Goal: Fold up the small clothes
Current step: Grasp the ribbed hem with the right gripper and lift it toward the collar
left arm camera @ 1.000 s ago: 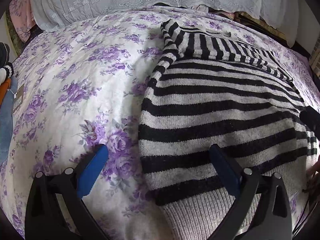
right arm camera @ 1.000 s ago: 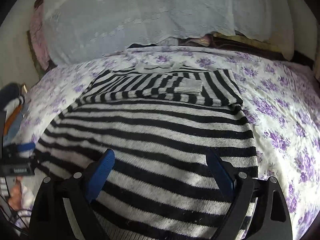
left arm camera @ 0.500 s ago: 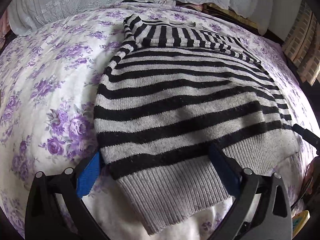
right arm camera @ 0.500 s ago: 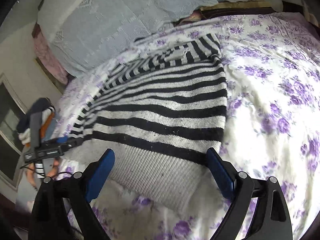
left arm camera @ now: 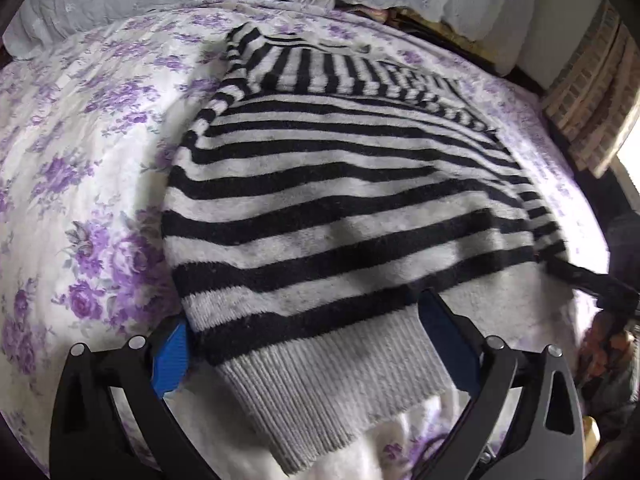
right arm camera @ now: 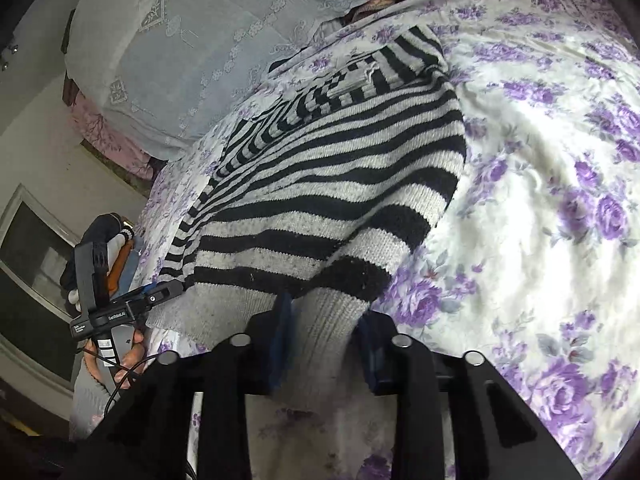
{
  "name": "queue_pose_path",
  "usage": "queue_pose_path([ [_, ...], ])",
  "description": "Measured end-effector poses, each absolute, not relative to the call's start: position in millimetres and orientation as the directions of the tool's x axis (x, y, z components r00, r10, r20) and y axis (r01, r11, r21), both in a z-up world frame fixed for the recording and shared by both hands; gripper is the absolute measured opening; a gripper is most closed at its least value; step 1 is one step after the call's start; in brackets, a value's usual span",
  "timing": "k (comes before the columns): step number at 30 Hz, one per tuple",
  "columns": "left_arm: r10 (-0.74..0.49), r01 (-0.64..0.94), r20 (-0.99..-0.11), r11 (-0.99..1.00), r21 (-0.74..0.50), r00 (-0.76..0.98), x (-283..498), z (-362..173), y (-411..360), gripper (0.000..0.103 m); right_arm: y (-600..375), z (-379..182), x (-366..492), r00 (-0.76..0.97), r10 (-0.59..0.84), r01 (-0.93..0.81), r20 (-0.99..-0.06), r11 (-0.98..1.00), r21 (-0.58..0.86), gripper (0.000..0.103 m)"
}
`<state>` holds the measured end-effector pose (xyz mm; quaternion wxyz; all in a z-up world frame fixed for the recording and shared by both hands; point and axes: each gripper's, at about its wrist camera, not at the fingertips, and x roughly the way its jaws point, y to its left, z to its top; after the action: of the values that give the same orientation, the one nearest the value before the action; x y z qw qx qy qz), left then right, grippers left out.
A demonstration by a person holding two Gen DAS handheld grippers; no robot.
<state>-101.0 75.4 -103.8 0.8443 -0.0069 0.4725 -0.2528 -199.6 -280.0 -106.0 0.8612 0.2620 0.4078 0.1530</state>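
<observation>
The striped sweater (left arm camera: 340, 200) lay flat across the middle of the floral bedspread (left arm camera: 80, 160). The right gripper (right arm camera: 324, 332) pinched its grey hem; the left gripper (left arm camera: 304, 336) straddled the hem, spread wide, holding nothing. It probably needed to close before both lifted the hem toward the collar.

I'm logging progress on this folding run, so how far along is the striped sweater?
Done: the sweater lies flat on the floral bedspread with its sleeves folded across the top. In hand: the right gripper has closed on the ribbed hem at one corner, while the left gripper is open around the other hem corner. Left: the left grasp, then folding the hem up toward the collar.
</observation>
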Motion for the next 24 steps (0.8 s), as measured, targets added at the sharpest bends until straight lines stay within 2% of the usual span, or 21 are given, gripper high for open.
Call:
queue_pose_path([
  [6,-0.506,0.407,-0.768,0.845,-0.348,0.393,-102.6,-107.5,96.4,0.068,-287.6,-112.1,-202.6,0.614,0.513,-0.046,-0.6,0.782,0.621,0.028],
  [8,-0.537,0.39,-0.751,0.831,-0.396,0.383,-98.6,-108.1,104.3,0.067,-288.2,-113.2,-201.5,0.612,0.519,-0.049,-0.596,0.778,0.627,0.029],
  [11,-0.537,0.393,-0.75,0.831,-0.393,0.386,-98.3,-108.8,102.0,0.065,-290.3,-114.0,-202.0,0.614,0.525,-0.048,-0.59,0.771,0.635,0.028],
  [14,-0.554,0.41,-0.744,0.818,-0.403,0.373,-104.3,-107.8,98.6,0.038,-288.8,-112.8,-202.7,0.615,0.515,-0.056,-0.597,0.784,0.619,0.025],
  [15,-0.564,0.418,-0.743,0.81,-0.411,0.361,-106.4,-108.7,97.0,0.025,-287.5,-112.2,-202.7,0.615,0.509,-0.059,-0.602,0.791,0.609,0.024],
  [16,-0.567,0.427,-0.745,0.805,-0.412,0.351,-108.6,-109.8,95.6,0.022,-286.1,-111.7,-202.9,0.615,0.505,-0.062,-0.606,0.797,0.601,0.022],
  [20,-0.53,0.457,-0.765,0.818,-0.35,0.365,-113.1,-109.3,83.2,0.022,-284.7,-109.8,-202.8,0.619,0.503,-0.07,-0.603,0.8,0.596,0.017],
  [22,-0.514,0.472,-0.763,0.824,-0.313,0.392,-113.7,-103.4,79.0,0.012,-283.7,-104.2,-204.0,0.632,0.499,-0.086,-0.593,0.805,0.586,0.016],
  [24,-0.515,0.491,-0.745,0.822,-0.289,0.424,-113.7,-92.8,76.1,0.01,-284.0,-96.4,-204.4,0.644,0.503,-0.103,-0.576,0.803,0.587,0.015],
])
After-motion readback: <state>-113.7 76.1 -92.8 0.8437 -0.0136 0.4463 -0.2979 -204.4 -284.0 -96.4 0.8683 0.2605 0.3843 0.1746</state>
